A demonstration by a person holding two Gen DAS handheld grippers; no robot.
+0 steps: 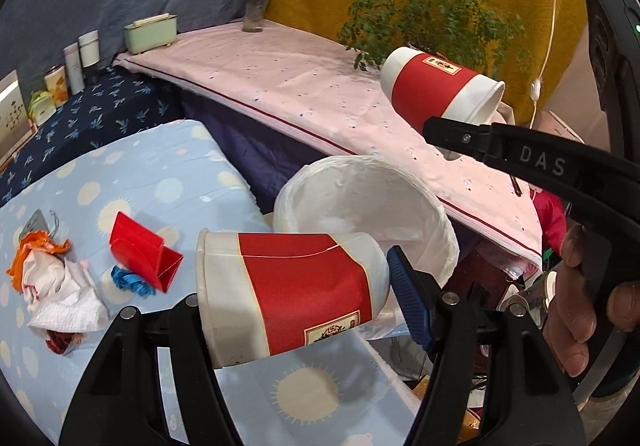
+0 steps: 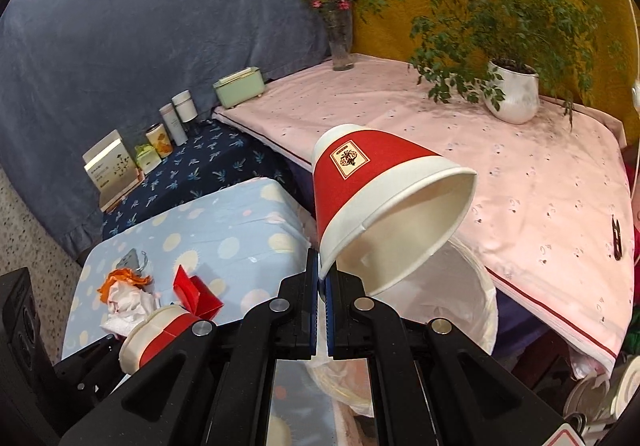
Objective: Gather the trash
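Note:
My left gripper [image 1: 296, 310] is shut on a red-and-white paper cup [image 1: 292, 286], which lies sideways between its pads above the blue sun-patterned table [image 1: 160, 174]. My right gripper [image 2: 322, 278] is shut on the rim of a second red-and-white cup [image 2: 384, 206], mouth tilted down over a white-lined bin [image 2: 472, 294]. That cup [image 1: 436, 86] and the bin [image 1: 360, 206] also show in the left wrist view. On the table lie a crumpled tissue with orange paper [image 1: 52, 278], a red box [image 1: 140, 250] and a blue scrap [image 1: 132, 282].
A pink-clothed table [image 2: 520, 186] behind the bin carries a potted plant [image 2: 512, 90], a glass vase [image 2: 342, 42] and a green box [image 2: 240, 86]. Jars and cartons [image 2: 168, 134] stand on a dark blue cloth. A person's hand [image 1: 580, 306] grips the right handle.

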